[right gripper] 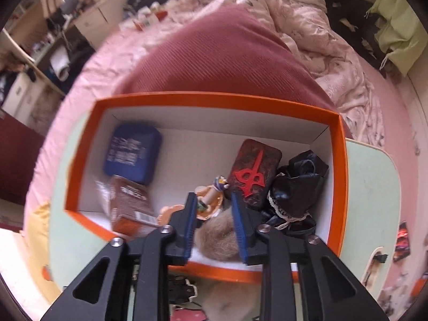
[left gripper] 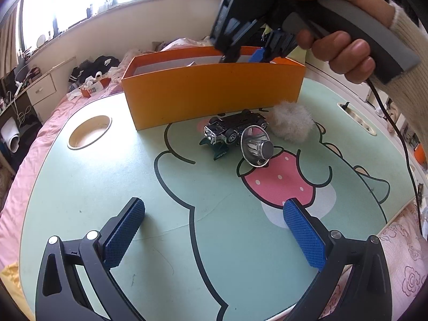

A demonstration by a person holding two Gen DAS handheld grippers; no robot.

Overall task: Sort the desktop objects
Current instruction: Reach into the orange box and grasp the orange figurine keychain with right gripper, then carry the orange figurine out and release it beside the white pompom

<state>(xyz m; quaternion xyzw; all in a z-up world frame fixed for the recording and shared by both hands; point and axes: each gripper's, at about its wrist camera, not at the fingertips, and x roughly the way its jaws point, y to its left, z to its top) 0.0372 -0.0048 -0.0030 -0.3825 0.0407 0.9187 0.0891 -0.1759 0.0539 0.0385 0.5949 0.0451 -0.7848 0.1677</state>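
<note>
Your left gripper [left gripper: 214, 238] sits nearest the lens, its blue pads [left gripper: 124, 235] spread wide with nothing between them, low over the green cartoon table [left gripper: 107, 187]. Beyond it lie an upturned toy car [left gripper: 235, 129], a clear suction cup [left gripper: 256, 145] and a white fluffy ball [left gripper: 291, 121], all just beside the orange box [left gripper: 211, 99]. Your right hand [left gripper: 345, 50] holds the right gripper [right gripper: 214, 224] above that box, fingers partly drawn in, gripping nothing. Inside rest a blue pouch [right gripper: 132, 157], a red-marked case [right gripper: 254, 171], a brown fur ball [right gripper: 218, 238].
</note>
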